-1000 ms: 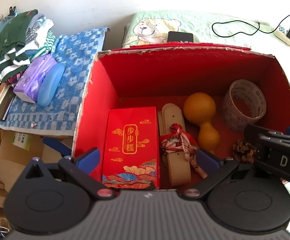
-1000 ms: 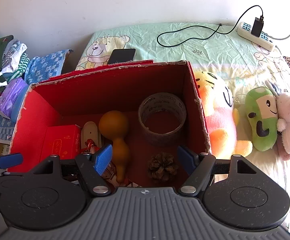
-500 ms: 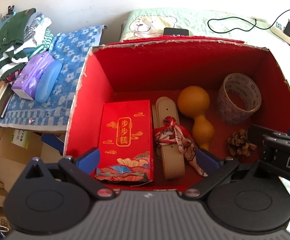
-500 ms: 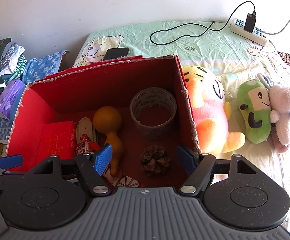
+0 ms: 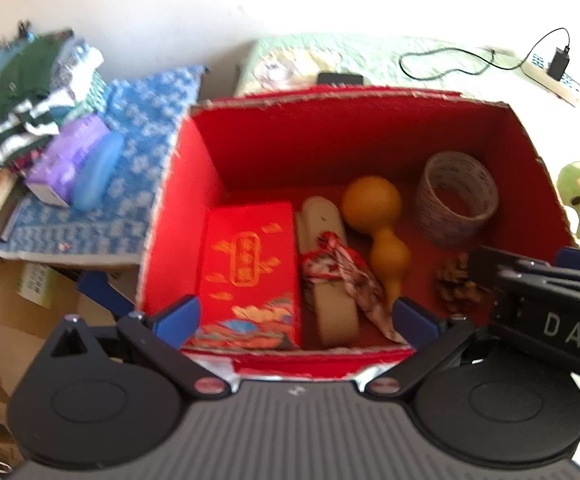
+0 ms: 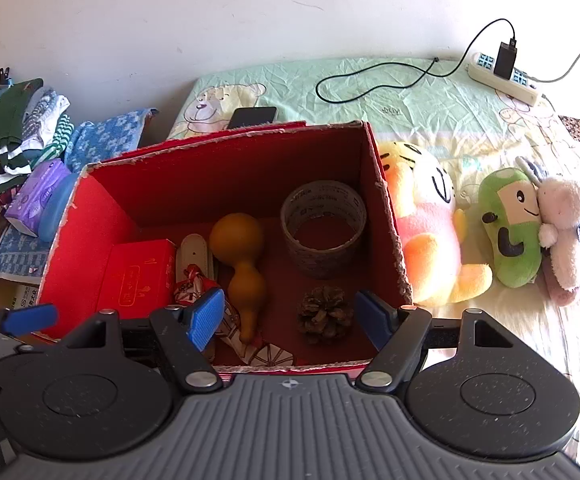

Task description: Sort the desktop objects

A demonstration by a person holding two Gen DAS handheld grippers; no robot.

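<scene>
An open red cardboard box (image 5: 346,116) (image 6: 225,152) holds a red gift carton (image 5: 249,272) (image 6: 137,276), a beige strap with a patterned ribbon (image 5: 330,264) (image 6: 193,280), an orange gourd (image 5: 374,208) (image 6: 239,244), a roll of tape (image 5: 456,196) (image 6: 324,220) and a pine cone (image 5: 456,284) (image 6: 324,314). My left gripper (image 5: 296,318) hangs open over the box's near edge, nothing between its fingers. My right gripper (image 6: 292,314) is open too, above the near right part of the box, empty. Its black body (image 5: 546,300) shows at the right of the left wrist view.
Plush toys (image 6: 430,232) (image 6: 514,224) lie right of the box on a green sheet (image 6: 410,96) with a power strip (image 6: 502,76) and a phone (image 6: 251,116). On the left are a blue towel (image 5: 129,184), folded clothes (image 5: 37,92), a purple pack (image 5: 65,160) and cardboard cartons (image 5: 9,312).
Both grippers have drawn back and up from the box, so the box looks smaller and its near edge now shows. Nothing was picked up; both stay open.
</scene>
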